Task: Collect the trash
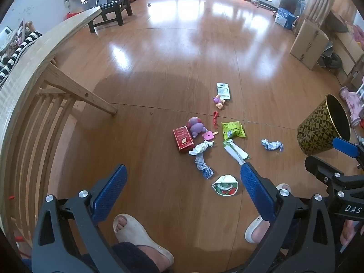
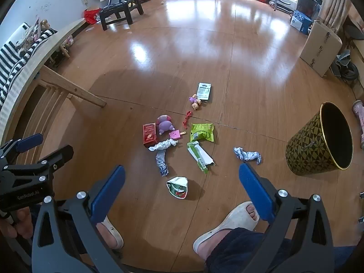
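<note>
Down on the floor (image 1: 159,72) in my left view, my left claw (image 1: 182,182) is wide and holds nothing. Trash lies ahead: a green bag (image 1: 233,131), a red box (image 1: 183,138) and crumpled paper (image 1: 272,145). A patterned bin (image 1: 318,132) stands at the right.

From my right view, my right claw (image 2: 182,182) is wide and bare too. The bin (image 2: 307,150) looks dark inside; I can't tell what's in it. A torn wrapper (image 2: 178,187) lies nearest, with toys (image 2: 165,124) mixed in.

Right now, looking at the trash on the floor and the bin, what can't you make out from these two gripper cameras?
- Inside the gold-patterned black waste bin: dark in both views, contents unseen; cut by the left view's edge.
- Print on the red cardboard box and green snack bag: too small.
- Floor behind both open grippers, left gripper, right gripper: hidden by their frames and slippers.
</note>
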`<state>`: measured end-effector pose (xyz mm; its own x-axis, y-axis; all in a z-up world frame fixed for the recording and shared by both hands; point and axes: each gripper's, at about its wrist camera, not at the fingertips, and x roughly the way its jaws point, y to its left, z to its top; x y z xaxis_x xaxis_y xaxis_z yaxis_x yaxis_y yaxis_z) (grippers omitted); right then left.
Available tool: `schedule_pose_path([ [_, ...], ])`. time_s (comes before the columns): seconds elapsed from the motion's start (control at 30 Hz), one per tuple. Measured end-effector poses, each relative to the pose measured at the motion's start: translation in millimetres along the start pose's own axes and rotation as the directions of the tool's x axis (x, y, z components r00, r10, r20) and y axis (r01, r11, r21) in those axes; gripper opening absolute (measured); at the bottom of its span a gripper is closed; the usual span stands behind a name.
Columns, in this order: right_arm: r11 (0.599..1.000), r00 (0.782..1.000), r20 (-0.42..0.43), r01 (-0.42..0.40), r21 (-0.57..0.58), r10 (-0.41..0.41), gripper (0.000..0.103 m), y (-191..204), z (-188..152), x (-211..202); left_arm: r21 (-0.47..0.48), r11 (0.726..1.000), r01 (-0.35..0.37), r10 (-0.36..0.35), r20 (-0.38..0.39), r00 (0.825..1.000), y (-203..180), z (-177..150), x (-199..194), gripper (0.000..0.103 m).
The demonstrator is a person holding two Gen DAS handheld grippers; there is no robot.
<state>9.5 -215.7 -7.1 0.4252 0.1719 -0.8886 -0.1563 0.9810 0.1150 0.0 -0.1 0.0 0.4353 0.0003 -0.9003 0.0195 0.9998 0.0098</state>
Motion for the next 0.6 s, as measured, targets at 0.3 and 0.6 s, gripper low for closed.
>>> schedule_pose_path([
  [0.3,1.0,1.0,0.001,-0.001,0.0,0.001,0.096,0.1,-0.3,-0.1,0.001,1.0,0.0,0.0,0.0,1.0,-0.5,-0.2,0.5,0.097],
  [0.6,1.0,1.0,0.001,0.0,0.0,0.0,0.096,0.2,-0.1,-0.3,-0.002,1.0,0.001,-0.001,-0.001,1.0,-0.4,-0.1,0.8,0.097],
])
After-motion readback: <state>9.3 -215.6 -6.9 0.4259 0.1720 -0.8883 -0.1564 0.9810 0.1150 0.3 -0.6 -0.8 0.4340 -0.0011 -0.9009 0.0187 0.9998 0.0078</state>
